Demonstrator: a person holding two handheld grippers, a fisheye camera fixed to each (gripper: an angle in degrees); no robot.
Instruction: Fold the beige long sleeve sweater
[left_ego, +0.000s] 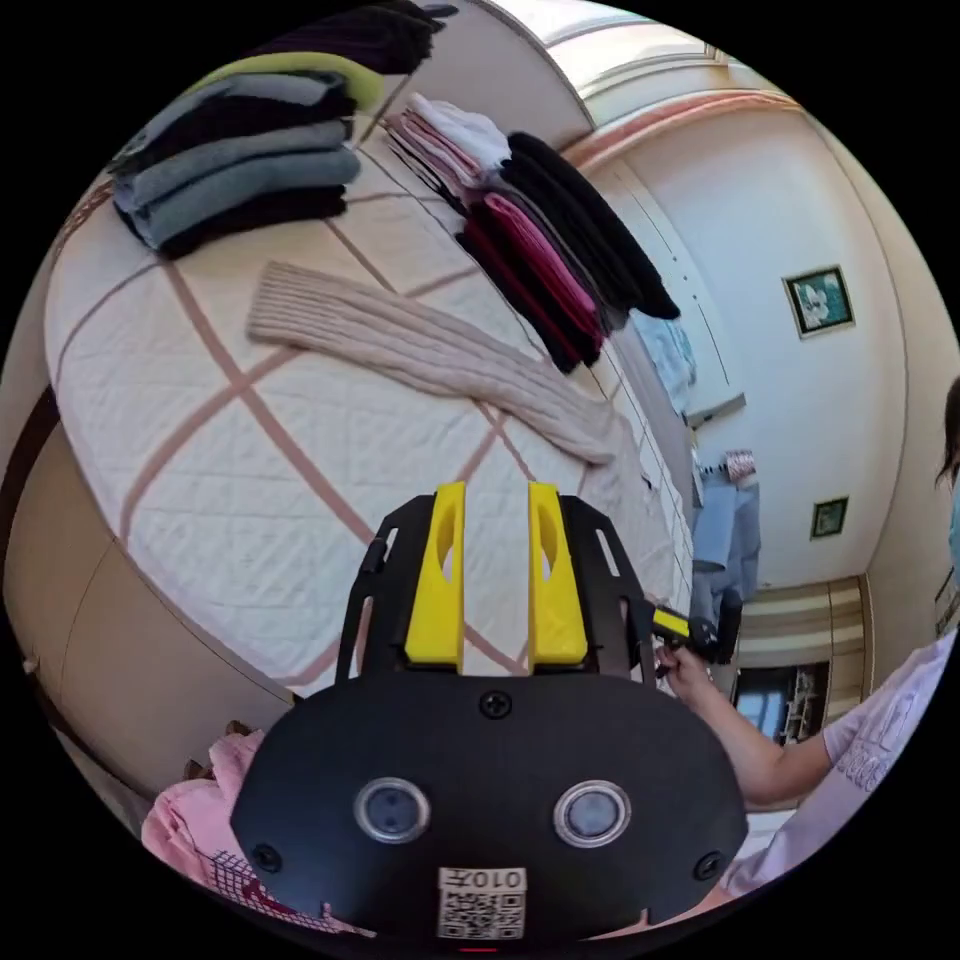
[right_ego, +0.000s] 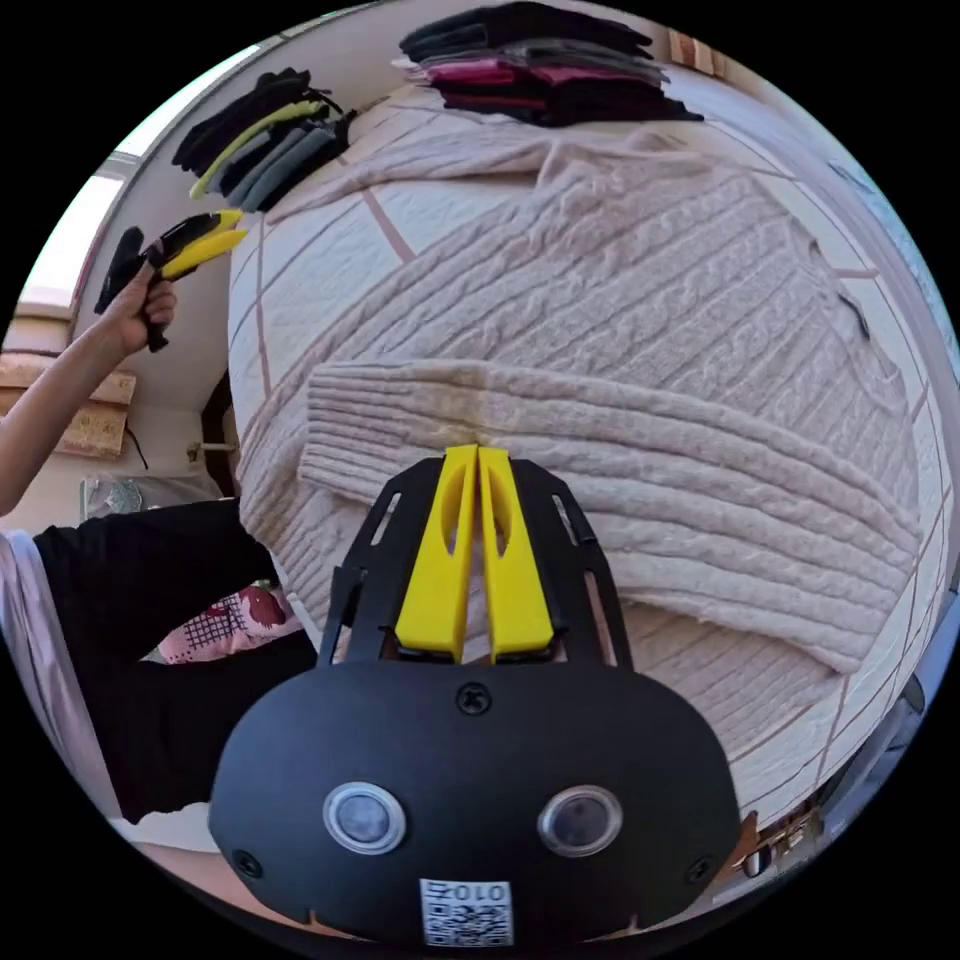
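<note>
Folding sweater (right_ego: 640, 300) on bed (left_ego: 200, 460): right tongs (right_ego: 478, 455) nearly closed at sleeve (right_ego: 600, 440) edge, grip unclear; left tongs (left_ego: 497, 492) open, empty. Next probably other sleeve (left_ego: 420, 345), 12 o'clock of left tongs.

A bed (right_ego: 300, 300) with a white quilt crossed by pink lines carries the beige sweater (right_ego: 650, 330) spread flat, and two piles of folded clothes (left_ego: 240, 160) (left_ego: 545, 240) near its far edge.
</note>
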